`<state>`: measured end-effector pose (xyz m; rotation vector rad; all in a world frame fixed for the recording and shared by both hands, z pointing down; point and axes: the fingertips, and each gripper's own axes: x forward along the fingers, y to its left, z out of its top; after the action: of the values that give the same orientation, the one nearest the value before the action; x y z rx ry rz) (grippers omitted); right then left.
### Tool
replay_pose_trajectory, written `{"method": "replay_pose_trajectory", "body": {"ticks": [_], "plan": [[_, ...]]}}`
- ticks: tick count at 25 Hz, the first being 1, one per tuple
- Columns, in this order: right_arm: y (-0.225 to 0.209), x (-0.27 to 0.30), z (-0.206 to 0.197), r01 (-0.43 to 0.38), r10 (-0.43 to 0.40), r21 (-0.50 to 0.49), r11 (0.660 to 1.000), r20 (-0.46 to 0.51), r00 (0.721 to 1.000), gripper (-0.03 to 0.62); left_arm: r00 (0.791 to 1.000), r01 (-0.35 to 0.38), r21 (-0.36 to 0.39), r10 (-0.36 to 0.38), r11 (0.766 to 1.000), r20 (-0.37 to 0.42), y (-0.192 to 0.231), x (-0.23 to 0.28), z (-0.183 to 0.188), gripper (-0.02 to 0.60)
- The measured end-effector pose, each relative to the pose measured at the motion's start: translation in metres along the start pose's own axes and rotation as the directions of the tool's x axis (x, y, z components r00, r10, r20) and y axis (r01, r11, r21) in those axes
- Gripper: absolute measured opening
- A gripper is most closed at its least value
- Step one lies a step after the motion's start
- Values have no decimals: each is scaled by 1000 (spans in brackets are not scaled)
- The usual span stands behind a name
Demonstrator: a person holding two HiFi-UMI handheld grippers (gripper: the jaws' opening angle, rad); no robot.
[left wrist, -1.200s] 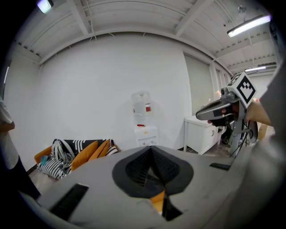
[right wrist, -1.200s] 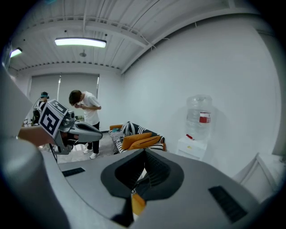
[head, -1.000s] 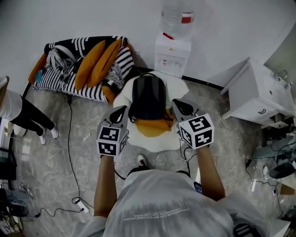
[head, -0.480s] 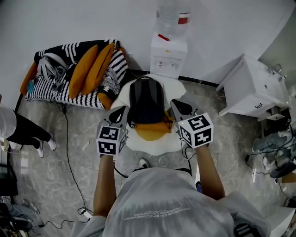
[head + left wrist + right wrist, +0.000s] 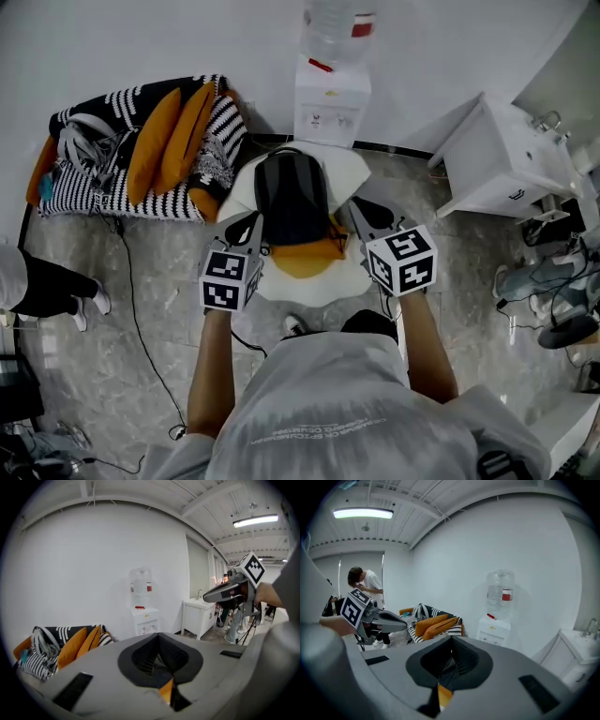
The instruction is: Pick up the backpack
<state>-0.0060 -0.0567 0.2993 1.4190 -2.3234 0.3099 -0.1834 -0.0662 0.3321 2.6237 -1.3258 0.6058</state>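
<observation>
Backpack (image 5: 292,197) lies on a white cushion (image 5: 353,172) straight ahead, long axis running away from the person; left gripper (image 5: 246,230) and right gripper (image 5: 364,215) flank its near end, equally near; both sets of fingers clenched, empty.

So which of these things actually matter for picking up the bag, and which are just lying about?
Part of the job: black backpack, left gripper, right gripper (fingers shut, holding nothing).

Just lying about: water dispenser, striped couch, orange cushions, white sink cabinet, floor cable.
</observation>
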Motion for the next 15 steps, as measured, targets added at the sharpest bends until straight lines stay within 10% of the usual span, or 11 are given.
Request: {"method": "replay_pose_trajectory", "body": {"ticks": [15], "plan": [[-45, 37, -31, -45, 47, 54, 998, -45, 998, 3, 995, -22, -6, 21, 1000, -99, -1, 49, -9, 21]]}}
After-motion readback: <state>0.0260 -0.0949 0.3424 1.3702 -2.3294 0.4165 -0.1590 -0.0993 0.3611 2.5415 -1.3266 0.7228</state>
